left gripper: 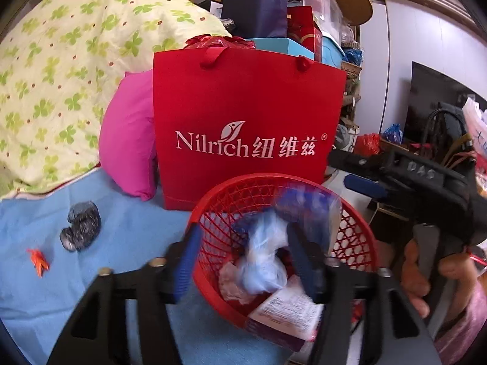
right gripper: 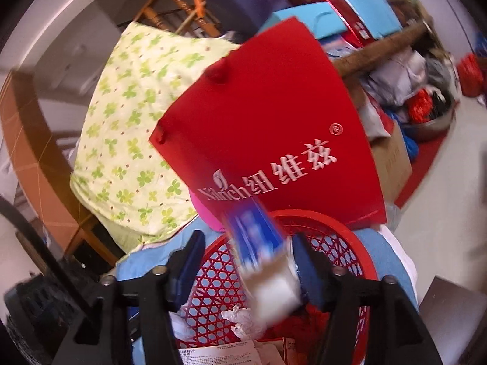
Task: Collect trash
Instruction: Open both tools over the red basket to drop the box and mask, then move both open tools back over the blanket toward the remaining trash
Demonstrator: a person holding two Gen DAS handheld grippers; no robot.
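Observation:
A red mesh basket (left gripper: 359, 231) stands on a blue cloth (left gripper: 91, 273) and holds crumpled tissues and a small printed box (left gripper: 286, 310). My left gripper (left gripper: 240, 258) is open above the basket; a pale blue plastic wad (left gripper: 264, 255), blurred, is between its fingers, loose. My right gripper (right gripper: 246, 261) is open over the basket (right gripper: 341, 234); a blurred blue-and-white package (right gripper: 261, 252) is falling between its fingers. A black crumpled wrapper (left gripper: 80, 228) and an orange scrap (left gripper: 38, 260) lie on the cloth at left.
A red Nilrich paper bag (left gripper: 243, 115) stands right behind the basket, with a pink cushion (left gripper: 127, 143) and a clover-print quilt (left gripper: 61, 60) to its left. Stacked boxes and bags fill the back. The right gripper's body and hand (left gripper: 426, 200) are at the basket's right.

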